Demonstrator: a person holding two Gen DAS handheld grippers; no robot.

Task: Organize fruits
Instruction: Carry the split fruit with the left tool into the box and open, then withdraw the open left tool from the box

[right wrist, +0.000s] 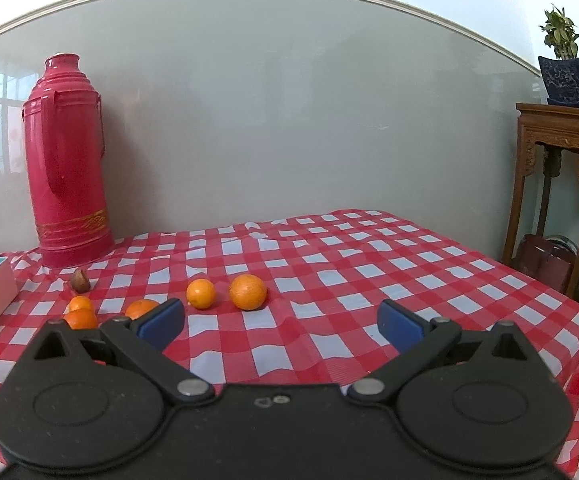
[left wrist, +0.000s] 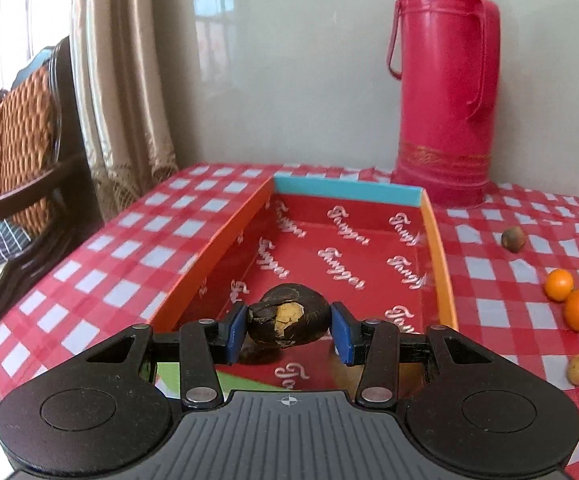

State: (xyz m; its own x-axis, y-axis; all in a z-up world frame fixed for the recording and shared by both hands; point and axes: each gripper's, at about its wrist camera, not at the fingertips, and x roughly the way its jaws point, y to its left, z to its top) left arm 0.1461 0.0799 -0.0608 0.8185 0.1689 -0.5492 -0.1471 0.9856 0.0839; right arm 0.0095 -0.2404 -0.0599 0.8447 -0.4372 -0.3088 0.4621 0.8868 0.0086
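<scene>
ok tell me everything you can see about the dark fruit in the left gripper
The dark fruit is roundish, with a dark brown, almost black skin, cracked open on the near side to show a yellow-tan patch. It is held off the surface between the left gripper's blue pads, which press its two sides, over the near end of the red printed box. Nothing else touches it.

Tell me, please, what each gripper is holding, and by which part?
The left gripper holds a dark cracked fruit by its two opposite sides, above the box. The right gripper holds nothing.
</scene>
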